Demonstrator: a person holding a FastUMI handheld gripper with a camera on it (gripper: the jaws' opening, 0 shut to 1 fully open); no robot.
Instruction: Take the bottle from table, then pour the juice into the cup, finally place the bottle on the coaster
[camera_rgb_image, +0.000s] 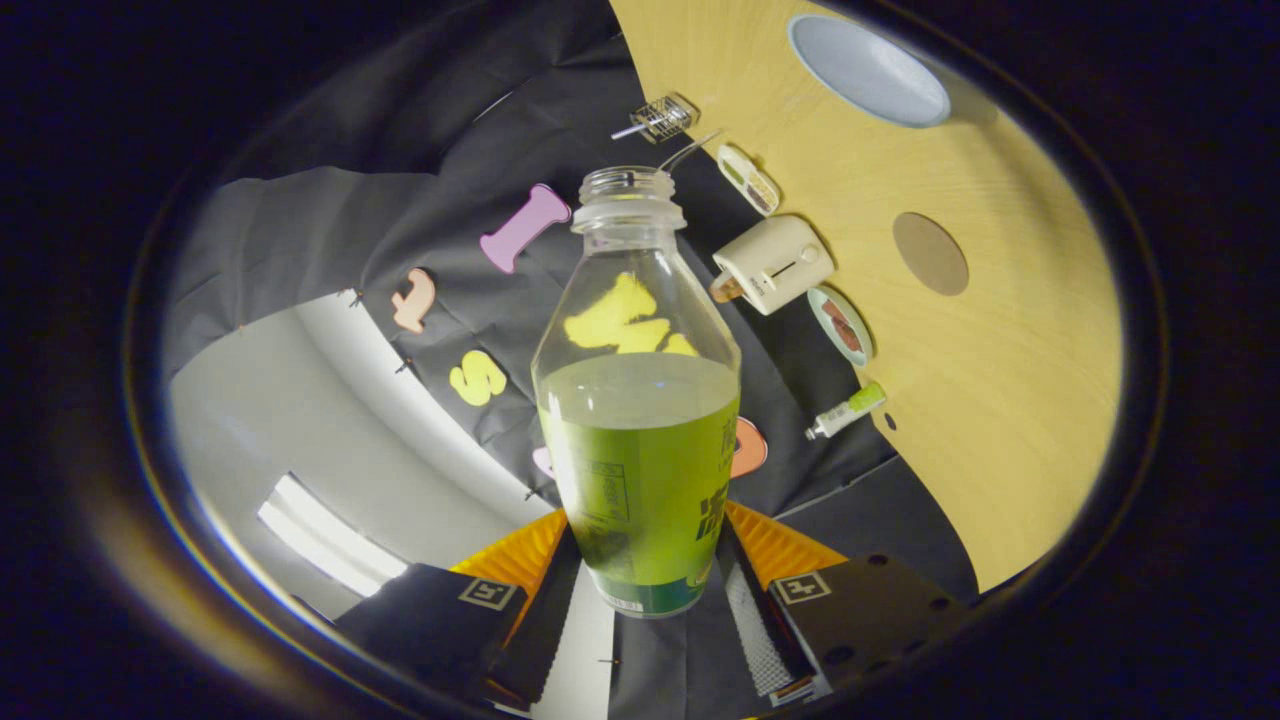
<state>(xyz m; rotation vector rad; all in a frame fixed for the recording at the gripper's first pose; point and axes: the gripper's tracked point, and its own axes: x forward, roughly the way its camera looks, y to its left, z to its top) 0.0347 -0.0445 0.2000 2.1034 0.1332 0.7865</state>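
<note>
My gripper (645, 560) is shut on a clear plastic bottle (638, 400), both fingers pressing on its lower labelled part. The bottle has no cap and is about half full of green juice. It is lifted off the wooden table (1000, 400), and the whole view is rolled so that the table stands off to the right of the bottle. On the table a round brown coaster (930, 253) lies flat, well beyond the fingers. A pale blue cup (868, 70) sits farther off past the coaster, its open mouth showing.
Along the table's edge by the black cloth wall stand a cream toaster (775, 262), a small plate of food (842, 325), a green-capped tube (848, 410), a small tray (748, 179) and a wire basket (660, 118). A ceiling light strip (330, 548) shows beside the fingers.
</note>
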